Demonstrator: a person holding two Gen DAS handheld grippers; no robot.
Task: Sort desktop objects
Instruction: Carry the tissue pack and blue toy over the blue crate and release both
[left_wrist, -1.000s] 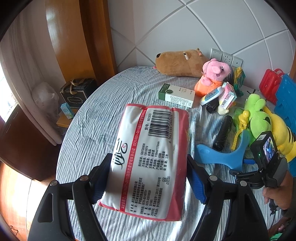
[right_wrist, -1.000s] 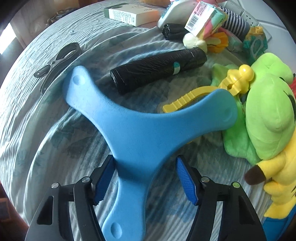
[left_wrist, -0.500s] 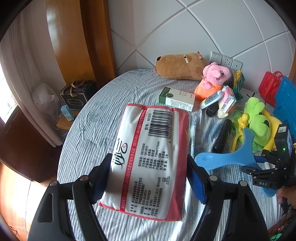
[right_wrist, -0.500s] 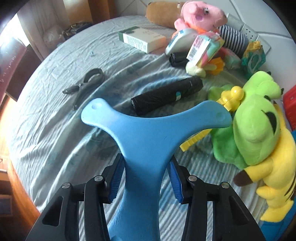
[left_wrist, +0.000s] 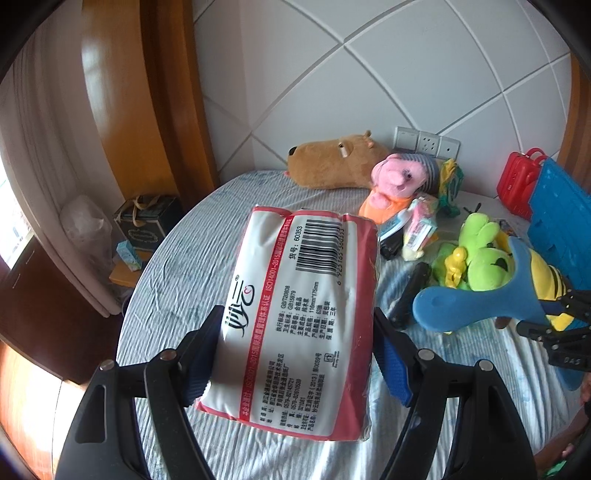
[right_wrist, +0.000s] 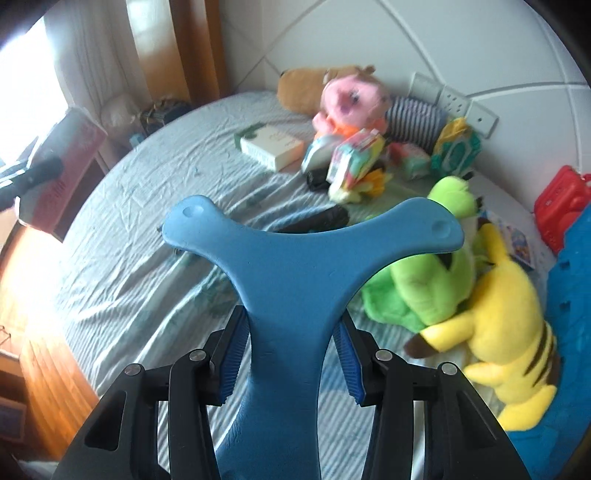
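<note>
My left gripper (left_wrist: 295, 354) is shut on a red and white tissue pack (left_wrist: 299, 317) and holds it above the round table (left_wrist: 184, 280). My right gripper (right_wrist: 291, 354) is shut on the stem of a blue three-armed foam piece (right_wrist: 295, 266), lifted off the table; the piece also shows at the right of the left wrist view (left_wrist: 480, 302). The tissue pack shows blurred at the far left of the right wrist view (right_wrist: 62, 173).
Plush toys crowd the back and right: a brown capybara (left_wrist: 336, 166), a pink pig (right_wrist: 347, 99), a green one (right_wrist: 436, 280), a yellow one (right_wrist: 506, 332). A white-green box (right_wrist: 273, 147), a black roll (right_wrist: 317, 221), a red case (right_wrist: 565, 206) and a blue crate (left_wrist: 557, 221) stand nearby.
My right gripper closed on the blue foam piece and lifted it off the table. Both grippers rose and tilted up toward the wall. The tissue pack stayed in my left gripper.
</note>
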